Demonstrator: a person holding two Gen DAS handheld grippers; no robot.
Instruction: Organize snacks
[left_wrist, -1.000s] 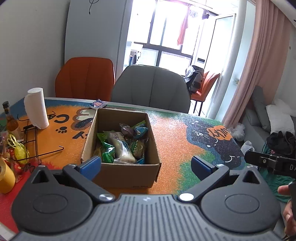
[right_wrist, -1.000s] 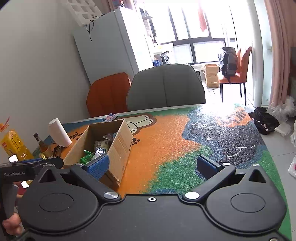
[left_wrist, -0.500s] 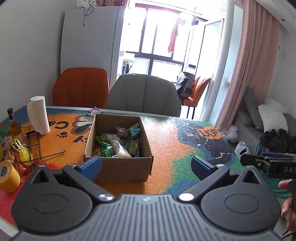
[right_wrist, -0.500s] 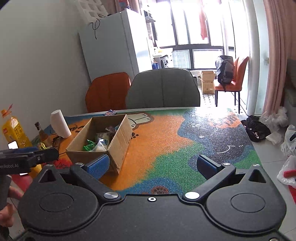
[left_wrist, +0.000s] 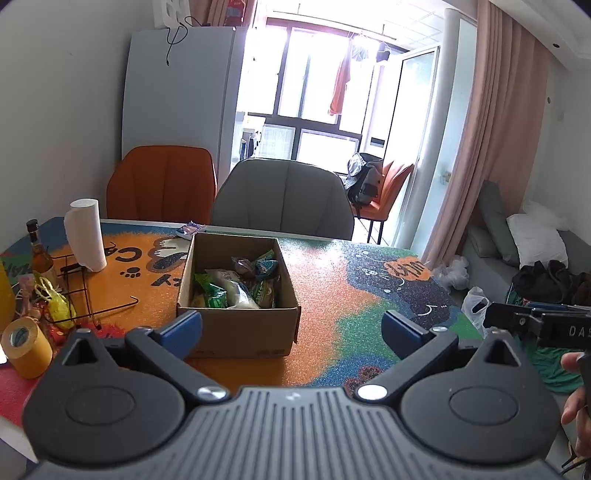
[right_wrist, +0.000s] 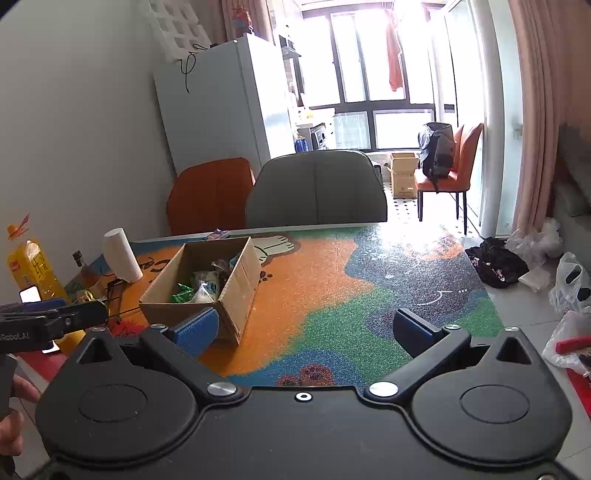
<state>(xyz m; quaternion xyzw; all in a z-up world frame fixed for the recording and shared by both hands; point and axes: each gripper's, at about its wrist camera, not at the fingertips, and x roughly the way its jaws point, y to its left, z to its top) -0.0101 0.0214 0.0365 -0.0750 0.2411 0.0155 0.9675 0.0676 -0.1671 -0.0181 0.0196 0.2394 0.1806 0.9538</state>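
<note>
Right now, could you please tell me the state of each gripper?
Left gripper: open, holding nothing.
Right gripper: open, holding nothing.

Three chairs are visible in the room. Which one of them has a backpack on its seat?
The orange chair by the window, which stands on the floor away from the table. A dark backpack rests on it; the grey chair and the other orange chair carry nothing visible.

1. The left gripper (left_wrist: 291, 328) is spread wide and empty, hovering at the near edge of a colourful table (left_wrist: 332, 295).
2. Ahead sits an open cardboard box (left_wrist: 236, 325) — snack packets (left_wrist: 236, 284) are piled inside.
3. At left stand a paper roll (left_wrist: 85, 234), a bottle (left_wrist: 38, 254) and tape (left_wrist: 26, 347).
4. The right gripper (left_wrist: 535, 325) shows at the right edge — its jaws are unclear.
</note>
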